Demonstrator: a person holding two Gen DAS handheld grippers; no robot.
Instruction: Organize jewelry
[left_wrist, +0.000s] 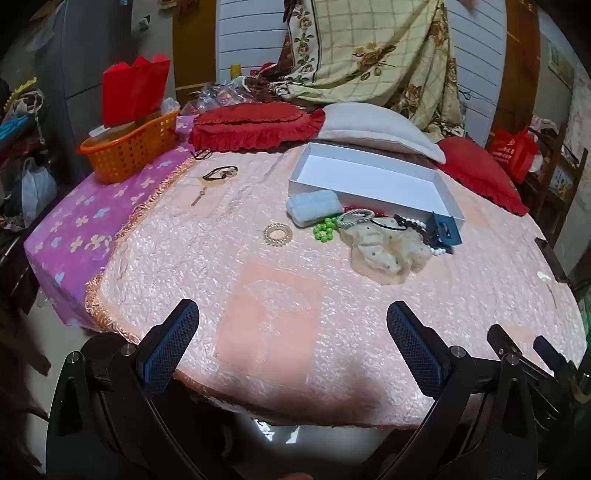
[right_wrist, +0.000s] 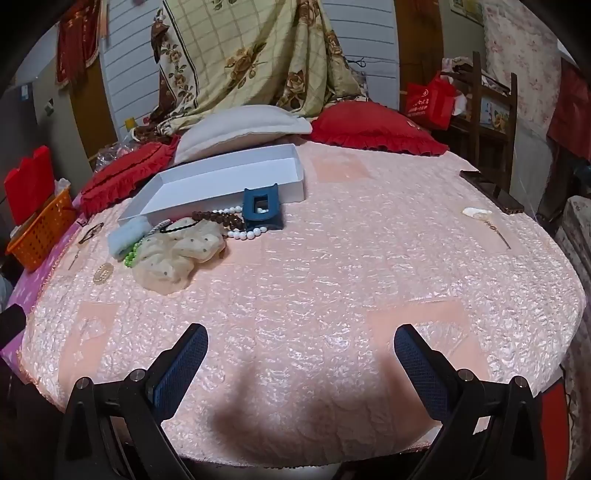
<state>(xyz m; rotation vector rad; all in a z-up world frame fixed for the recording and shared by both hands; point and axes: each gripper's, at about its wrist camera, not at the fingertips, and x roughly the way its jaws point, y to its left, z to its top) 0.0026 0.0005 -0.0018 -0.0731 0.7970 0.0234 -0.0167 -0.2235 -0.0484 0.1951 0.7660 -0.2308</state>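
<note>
A white open box (left_wrist: 373, 177) (right_wrist: 221, 177) lies on the pink quilted bed cover (left_wrist: 280, 280) (right_wrist: 332, 266). In front of it sits a pile: a cream scrunchie (left_wrist: 384, 251) (right_wrist: 177, 254), a blue hair claw (left_wrist: 445, 229) (right_wrist: 263, 208), white and brown bead strands (right_wrist: 236, 221), a green bead bracelet (left_wrist: 325, 229), a light blue fuzzy clip (left_wrist: 314, 208) (right_wrist: 125, 236). A gold coil hair tie (left_wrist: 277, 235) lies apart. My left gripper (left_wrist: 291, 332) and right gripper (right_wrist: 301, 354) are open and empty near the bed's front edge.
An orange basket (left_wrist: 129, 147) stands at the back left. Red cushions (left_wrist: 255, 125) (right_wrist: 376, 127) and a white pillow (left_wrist: 369, 125) lie behind the box. A dark hair tie (left_wrist: 221, 172) and a small pendant (left_wrist: 199, 197) lie left. A white hairpin (right_wrist: 480, 216) and a dark phone (right_wrist: 491, 190) lie right.
</note>
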